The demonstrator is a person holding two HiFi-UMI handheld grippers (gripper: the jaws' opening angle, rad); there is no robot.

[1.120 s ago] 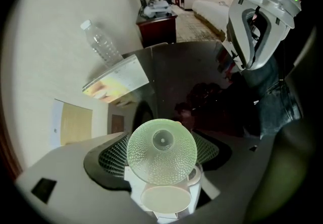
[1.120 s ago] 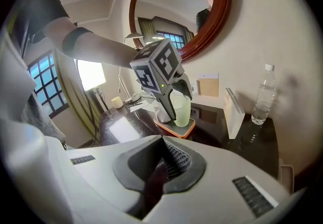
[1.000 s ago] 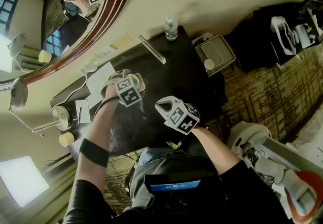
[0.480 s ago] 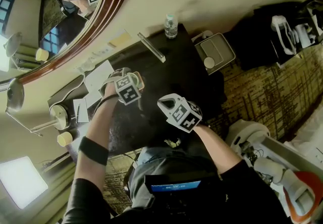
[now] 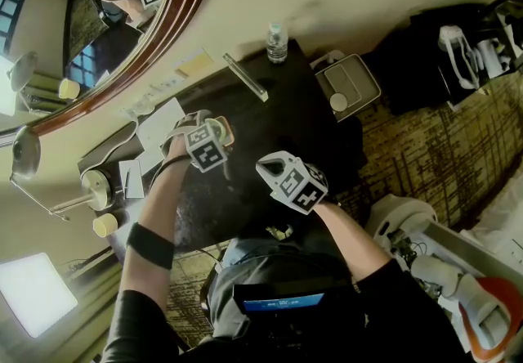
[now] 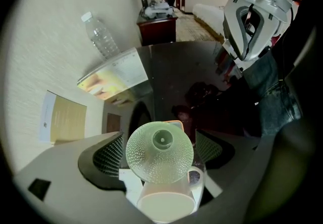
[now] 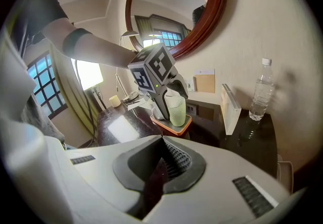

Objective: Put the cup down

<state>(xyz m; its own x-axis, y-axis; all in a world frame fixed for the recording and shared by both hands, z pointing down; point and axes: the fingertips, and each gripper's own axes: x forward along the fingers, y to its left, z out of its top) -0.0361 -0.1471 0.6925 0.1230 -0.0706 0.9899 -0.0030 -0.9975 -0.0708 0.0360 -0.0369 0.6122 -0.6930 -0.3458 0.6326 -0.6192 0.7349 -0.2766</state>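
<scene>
**First voice:** Dark, glossy table [image 5: 278,100] is set against a cream wall. What is seen at the left gripper?

**Second voice:** Left gripper [image 6: 160,151] is pointed straight down, its jaws spread and just lately opening. A green dimpled cup [image 7: 177,112] is bracketed between the pads, which seem just clear of it. The cup is stood on an orange tray [image 7: 171,128], beside a white mug [image 6: 166,203].

**First voice:** And the right gripper?

**Second voice:** Right gripper [image 7: 162,165] is shut tight, with nothing held. Farther off, a water bottle [image 7: 260,94] is stood by the wall, near a round mirror [image 7: 171,1].

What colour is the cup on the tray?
Pale green, dimpled glass cup; clearest in left gripper view.
</scene>
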